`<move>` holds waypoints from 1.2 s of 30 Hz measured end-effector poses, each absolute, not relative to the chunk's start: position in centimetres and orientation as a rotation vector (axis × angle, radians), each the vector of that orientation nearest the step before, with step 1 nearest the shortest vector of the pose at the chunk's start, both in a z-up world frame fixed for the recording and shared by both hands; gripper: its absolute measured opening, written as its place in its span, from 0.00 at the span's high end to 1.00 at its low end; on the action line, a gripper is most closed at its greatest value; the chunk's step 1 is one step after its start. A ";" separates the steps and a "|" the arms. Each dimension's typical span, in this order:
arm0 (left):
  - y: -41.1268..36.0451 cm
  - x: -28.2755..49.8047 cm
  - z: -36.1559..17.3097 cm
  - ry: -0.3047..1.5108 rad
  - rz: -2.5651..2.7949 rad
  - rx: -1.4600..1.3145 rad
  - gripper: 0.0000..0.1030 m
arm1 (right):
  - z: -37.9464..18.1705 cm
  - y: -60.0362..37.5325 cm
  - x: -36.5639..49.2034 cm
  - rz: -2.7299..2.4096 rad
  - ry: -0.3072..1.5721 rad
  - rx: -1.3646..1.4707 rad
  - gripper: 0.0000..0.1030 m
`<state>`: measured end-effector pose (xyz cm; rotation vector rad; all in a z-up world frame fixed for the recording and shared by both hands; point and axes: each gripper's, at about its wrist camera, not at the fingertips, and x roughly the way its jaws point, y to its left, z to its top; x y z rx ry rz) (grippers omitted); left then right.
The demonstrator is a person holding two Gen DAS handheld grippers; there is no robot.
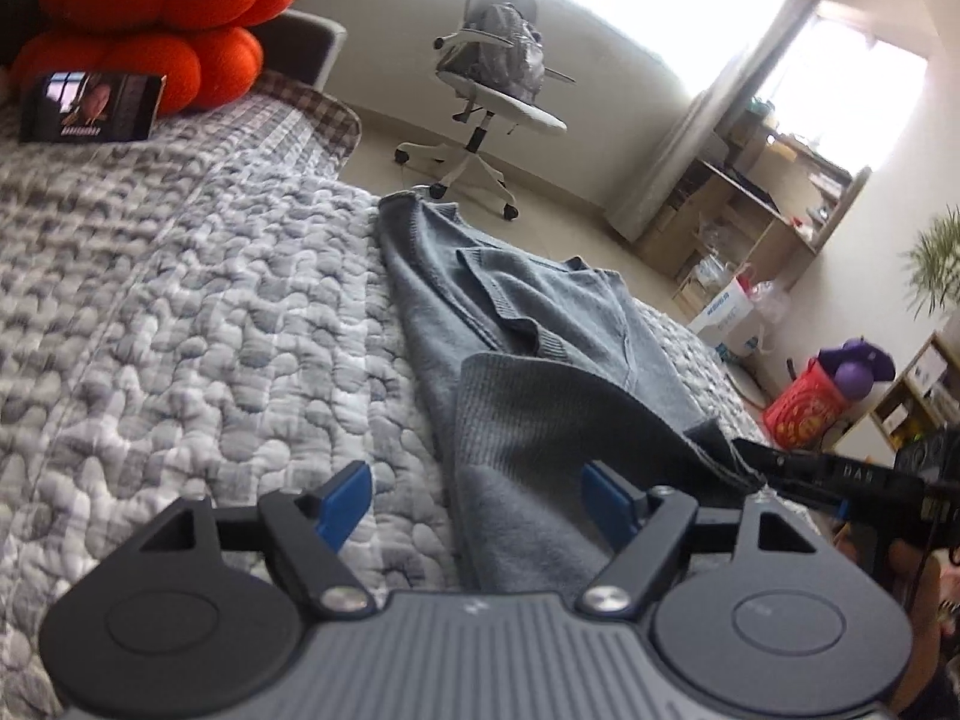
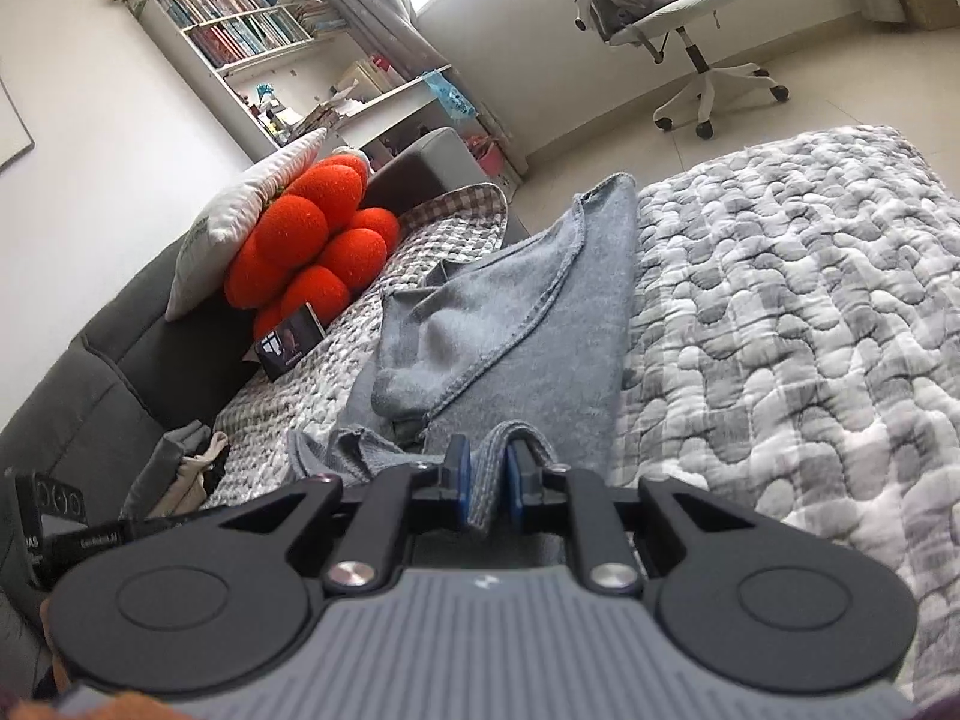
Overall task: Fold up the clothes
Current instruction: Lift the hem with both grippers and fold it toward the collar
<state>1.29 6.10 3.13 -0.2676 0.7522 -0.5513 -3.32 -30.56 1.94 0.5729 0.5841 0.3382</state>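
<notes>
Two grippers work one grey sweater (image 1: 528, 324) on the quilt (image 1: 180, 300): left gripper (image 1: 474, 510) spread apart, right gripper (image 2: 485, 483) clamped on the ribbed hem (image 2: 483, 498).

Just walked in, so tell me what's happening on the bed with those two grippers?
A person is folding a grey sweater spread on the quilt. The right gripper is shut on a folded edge of it. The left gripper is open over the near end of the sweater, gripping nothing. The fold is not yet finished.
</notes>
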 end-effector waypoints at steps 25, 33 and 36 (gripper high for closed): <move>4.1 4.2 2.8 0.775 -0.599 -0.178 0.34 | 3.5 -30.5 -3.2 0.424 0.476 0.357 0.49; 2.5 5.0 2.5 0.815 -0.613 -0.091 0.59 | 3.3 -28.3 -2.5 0.447 0.485 0.143 0.41; 2.3 5.0 2.6 0.804 -0.613 -0.086 0.67 | 2.7 -27.7 -2.2 0.453 0.510 0.088 0.41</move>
